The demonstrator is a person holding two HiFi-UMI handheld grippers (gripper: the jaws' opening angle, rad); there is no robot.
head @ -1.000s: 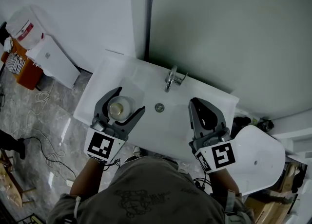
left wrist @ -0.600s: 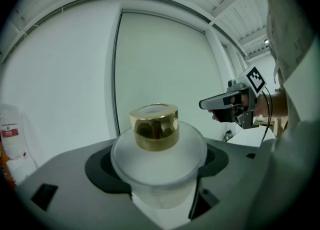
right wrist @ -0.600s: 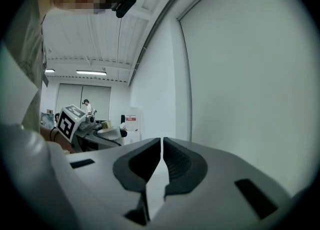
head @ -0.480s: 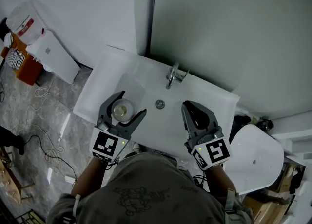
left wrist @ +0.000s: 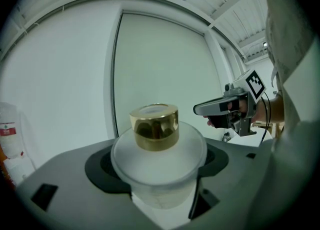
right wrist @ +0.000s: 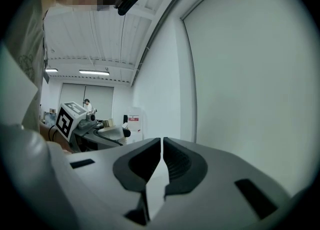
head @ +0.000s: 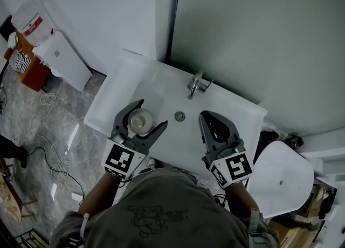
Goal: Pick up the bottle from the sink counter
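A frosted bottle [head: 141, 122] with a gold cap sits between the jaws of my left gripper [head: 152, 113], above the left part of the white sink counter [head: 119, 77]. In the left gripper view the bottle [left wrist: 156, 146] fills the gap and both pads press its sides, so my left gripper [left wrist: 157, 176] is shut on it. My right gripper [head: 207, 117] hovers over the sink's front right, shut with nothing in it. Its pads almost meet in the right gripper view [right wrist: 162, 144].
A chrome faucet [head: 195, 84] and the drain [head: 180, 116] lie in the basin's middle. A white toilet lid [head: 280, 177] is at the right. At the left stand a white bin [head: 60, 61] and a jug [head: 29, 21], with cables on the floor.
My left gripper with the bottle has drawn slightly back toward me relative to the drain. My right gripper has shifted a little left.
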